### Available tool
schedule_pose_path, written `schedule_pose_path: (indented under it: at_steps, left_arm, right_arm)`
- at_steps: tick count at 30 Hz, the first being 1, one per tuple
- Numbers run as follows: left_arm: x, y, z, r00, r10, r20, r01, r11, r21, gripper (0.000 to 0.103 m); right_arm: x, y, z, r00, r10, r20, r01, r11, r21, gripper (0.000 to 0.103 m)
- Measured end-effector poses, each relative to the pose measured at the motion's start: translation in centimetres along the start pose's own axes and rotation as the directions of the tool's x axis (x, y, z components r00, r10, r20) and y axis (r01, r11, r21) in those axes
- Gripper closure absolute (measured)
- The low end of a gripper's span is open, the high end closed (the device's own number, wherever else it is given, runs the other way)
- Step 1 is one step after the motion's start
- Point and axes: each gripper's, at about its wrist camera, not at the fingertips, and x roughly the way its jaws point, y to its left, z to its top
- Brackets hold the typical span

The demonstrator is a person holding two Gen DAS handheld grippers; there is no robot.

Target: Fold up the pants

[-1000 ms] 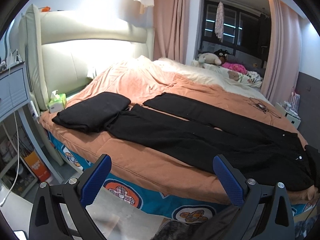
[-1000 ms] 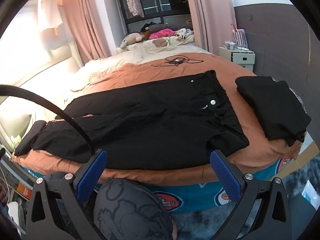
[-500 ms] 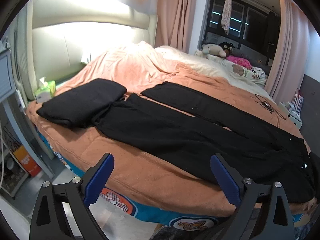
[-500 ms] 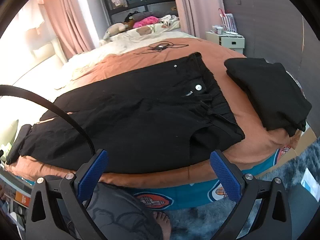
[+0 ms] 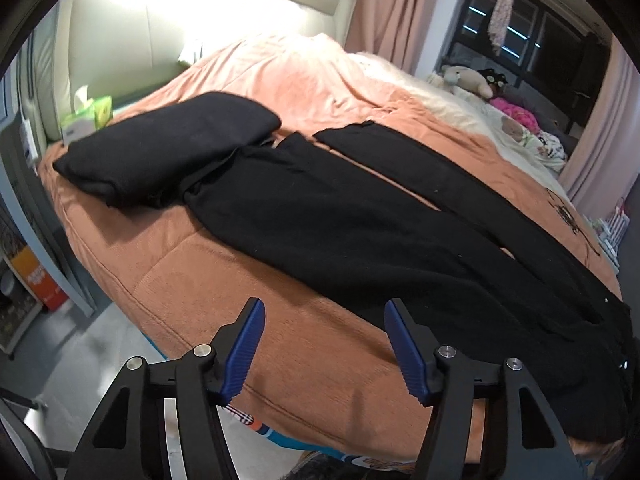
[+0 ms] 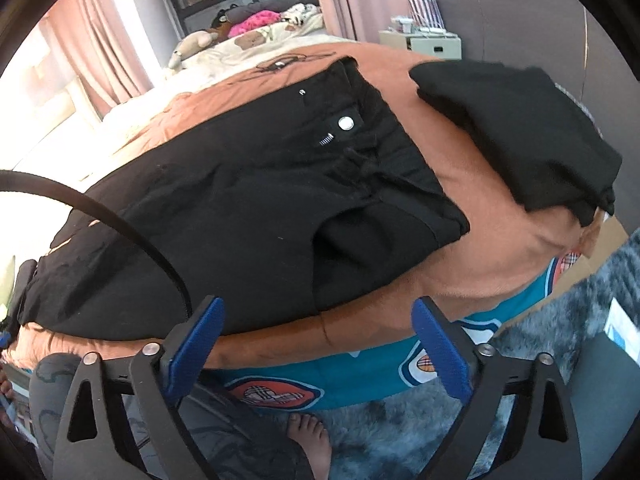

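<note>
1. We see a pair of long black pants point(image 5: 360, 216) laid flat on a bed with an orange-brown blanket point(image 5: 224, 280); in the left wrist view the two legs run from upper centre of the frame down to the lower right, split by a thin strip of blanket.
2. Right wrist view: the pants' waistband with a silver button point(image 6: 345, 123) sits at centre-top, the legs stretching off to the left edge.
3. Left gripper point(image 5: 324, 344) with blue ribbed pads: jaws apart, nothing between them, just been narrowing. It sits bottom centre, over the blanket edge just short of the near pant leg (not touching the cloth).
4. Right gripper point(image 6: 318, 344), same blue pads: jaws wide apart, nothing between them, just closed in slightly. It sits bottom centre, below the pants' near hem edge, over the bed's side.
5. A folded black garment point(image 5: 168, 152) lies at upper left in the left view, touching the end of the near pant leg.
6. Another folded black garment point(image 6: 516, 136) lies at upper right in the right view, beside the waistband, apart from it.
7. A green tissue box point(image 5: 86, 116) is at far left by the cream padded headboard point(image 5: 160, 28).
8. A bare foot point(image 6: 310, 432) shows on the grey shaggy rug point(image 6: 400, 432), bottom centre of the right view (the person's patterned grey trouser leg beside it).
</note>
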Motion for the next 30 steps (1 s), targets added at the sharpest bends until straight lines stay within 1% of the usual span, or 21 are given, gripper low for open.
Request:
schedule_pose_path:
  at_steps: [4,7,10,13,16,17,18,19,20,21,22,23,26,27,28,29,30]
  left_arm:
    - [1.4,0.5,0.1,1.0,0.02,-0.009,-0.02,1.0,-0.008,0.038]
    - [2.3,0.9,0.2,1.0,0.016,-0.019,-0.017,1.0,-0.011,0.038]
    - [3.0,1.3,0.3,0.999,0.018,-0.028,-0.019,1.0,-0.024,0.038]
    - [3.6,2.1,0.3,0.999,-0.001,-0.032,-0.001,0.998,-0.06,0.038]
    - [4.3,2.6,0.4,0.999,-0.015,-0.045,0.01,0.996,-0.093,0.038]
    - [4.5,2.8,0.4,0.998,-0.028,-0.05,0.022,0.994,-0.107,0.038]
    - [4.8,3.2,0.6,0.997,-0.046,-0.059,0.038,0.99,-0.136,0.038]
    - [5.0,3.3,0.6,0.997,-0.052,-0.061,0.042,0.988,-0.149,0.038]
    - [5.2,3.5,0.8,0.996,-0.061,-0.059,0.051,0.985,-0.163,0.038]
    - [5.5,3.4,0.8,0.996,-0.066,-0.057,0.055,0.984,-0.167,0.038]
    - [5.7,3.4,0.9,0.996,-0.072,-0.056,0.061,0.983,-0.171,0.038]
    - [6.0,3.5,1.0,0.996,-0.076,-0.056,0.064,0.981,-0.182,0.038]
    - [6.5,3.8,1.4,0.995,-0.083,-0.051,0.071,0.976,-0.206,0.038]
    - [6.6,3.9,1.6,0.995,-0.086,-0.043,0.075,0.974,-0.215,0.038]
    - [6.8,4.1,1.9,0.995,-0.089,-0.036,0.079,0.971,-0.225,0.041]
    - [7.0,4.3,2.1,0.996,-0.088,-0.029,0.079,0.968,-0.237,0.048]
    - [7.3,4.7,2.4,0.996,-0.081,-0.029,0.071,0.965,-0.254,0.052]
  right_arm:
    - [0.9,-1.2,0.6,1.0,-0.002,-0.017,0.003,0.999,0.044,0.012]
    - [1.3,-2.1,1.0,1.0,0.006,-0.016,-0.005,0.997,0.078,0.016]
    - [2.0,-2.8,1.5,0.998,0.06,-0.009,-0.058,0.991,0.117,0.025]
    - [3.1,-4.0,1.9,0.994,0.106,-0.003,-0.103,0.979,0.173,0.026]
    - [4.3,-5.2,2.3,0.986,0.165,-0.008,-0.159,0.962,0.221,0.042]
    - [4.5,-5.5,2.5,0.983,0.183,-0.009,-0.177,0.96,0.218,0.053]
    - [4.5,-5.5,2.9,0.98,0.199,-0.01,-0.194,0.962,0.195,0.061]
    - [4.4,-5.7,3.3,0.98,0.2,-0.005,-0.196,0.965,0.175,0.08]
    - [4.2,-5.9,3.4,0.983,0.183,0.003,-0.181,0.97,0.16,0.092]
    - [3.9,-6.5,3.8,0.982,0.191,0.009,-0.19,0.969,0.159,0.093]
    - [4.1,-7.0,3.9,0.978,0.209,0.018,-0.209,0.964,0.167,0.097]
    - [3.5,-7.4,4.3,0.974,0.222,0.035,-0.225,0.959,0.17,0.098]
    - [2.8,-7.4,4.5,0.979,0.197,0.062,-0.204,0.969,0.14,0.099]
    - [2.3,-7.7,4.6,0.979,0.19,0.08,-0.2,0.968,0.149,0.099]
    - [1.8,-7.9,4.6,0.978,0.182,0.099,-0.196,0.967,0.163,0.099]
    - [1.4,-8.0,4.6,0.979,0.168,0.114,-0.187,0.966,0.176,0.1]
    - [1.3,-8.1,4.5,0.98,0.158,0.121,-0.179,0.966,0.186,0.1]
